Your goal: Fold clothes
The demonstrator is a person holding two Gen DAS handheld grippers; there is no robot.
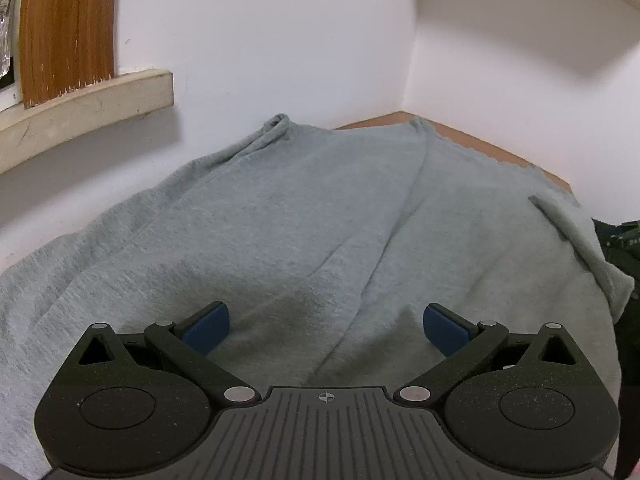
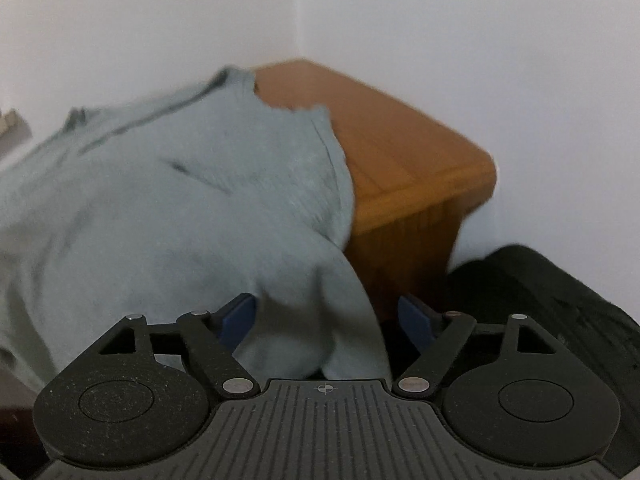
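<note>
Garment: I count one grey sweatshirt (image 1: 304,216), spread over most of the wooden surface (image 2: 400,148), one part hanging past its right edge.
Left hand-held gripper (image 1: 326,326): I see it spread wide above the cloth, holding nothing.
Right hand-held gripper (image 2: 327,318): wide apart, the hanging fold between its two blue pads (image 2: 239,322), not clamped.
Other: one black bag (image 2: 560,292) right of the surface.

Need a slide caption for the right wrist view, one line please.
Open right gripper straddles the gray garment's corner hanging off the wooden table.
</note>
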